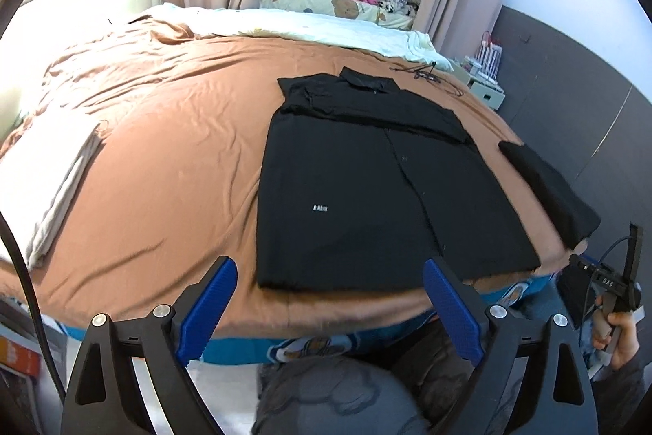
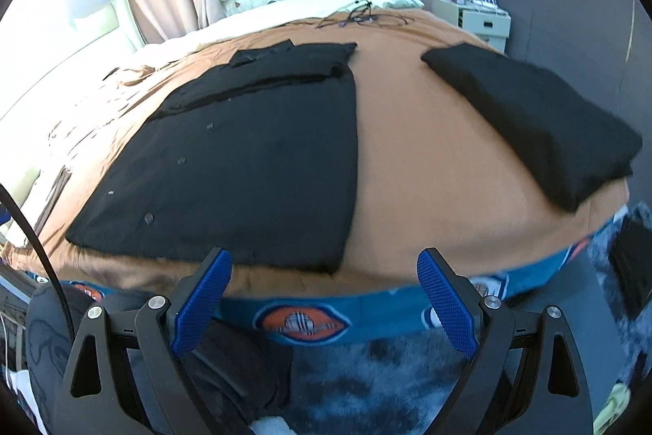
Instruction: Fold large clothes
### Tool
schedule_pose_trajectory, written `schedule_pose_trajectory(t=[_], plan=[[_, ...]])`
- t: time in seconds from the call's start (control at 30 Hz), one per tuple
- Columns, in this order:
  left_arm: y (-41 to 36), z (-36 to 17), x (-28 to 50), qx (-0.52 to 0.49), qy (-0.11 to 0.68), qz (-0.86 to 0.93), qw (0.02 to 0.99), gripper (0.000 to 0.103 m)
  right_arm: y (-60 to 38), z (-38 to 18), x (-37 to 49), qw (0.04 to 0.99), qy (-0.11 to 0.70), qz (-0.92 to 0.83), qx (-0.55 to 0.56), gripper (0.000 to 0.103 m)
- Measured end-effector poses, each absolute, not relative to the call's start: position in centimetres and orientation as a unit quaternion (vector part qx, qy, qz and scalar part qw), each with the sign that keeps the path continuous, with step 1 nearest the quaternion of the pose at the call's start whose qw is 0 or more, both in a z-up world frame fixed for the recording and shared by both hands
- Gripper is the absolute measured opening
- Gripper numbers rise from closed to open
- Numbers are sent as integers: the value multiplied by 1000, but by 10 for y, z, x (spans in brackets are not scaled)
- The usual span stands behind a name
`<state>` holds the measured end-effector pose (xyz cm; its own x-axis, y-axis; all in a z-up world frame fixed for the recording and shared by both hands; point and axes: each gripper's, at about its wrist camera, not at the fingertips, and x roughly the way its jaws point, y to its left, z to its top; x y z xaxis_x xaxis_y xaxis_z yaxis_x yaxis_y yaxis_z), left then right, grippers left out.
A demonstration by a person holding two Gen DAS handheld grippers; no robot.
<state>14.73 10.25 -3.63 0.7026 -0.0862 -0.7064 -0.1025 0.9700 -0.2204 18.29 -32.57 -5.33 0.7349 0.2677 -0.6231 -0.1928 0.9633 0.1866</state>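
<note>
Black button shirt (image 1: pixel 366 190) lies flat near the bed's (image 1: pixel 163 109) front edge, sides folded in. Left gripper (image 1: pixel 330 308) and right gripper (image 2: pixel 324 296) hover spread and empty; pinch both hem corners evenly, then fold toward the collar.

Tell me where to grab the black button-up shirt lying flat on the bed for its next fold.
Probably the black shirt by its near hem corners, coming from the bed's near edge: one corner per gripper. It lies flat, sleeves folded in, collar far, so the hem is the closest free edge; both grippers are open and empty.
</note>
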Motion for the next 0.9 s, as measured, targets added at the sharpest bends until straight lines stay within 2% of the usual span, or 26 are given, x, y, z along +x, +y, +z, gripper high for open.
schedule_pose_trajectory(t=[0.53,0.7,0.8,0.9], plan=[[133,-104,130,-212,390,9,896,93,-357,-90,186,912,350,147,157,92],[155,-122,148,-244,394,11,886,85,-348,-96,201,907,351,163,167,92],[165,-137,164,-274,401,1,874,75,-343,-108,216,898,361,171,183,79],[168,-149,177,-282,412,-4,866,74,-343,-118,235,887,372,181,205,78]])
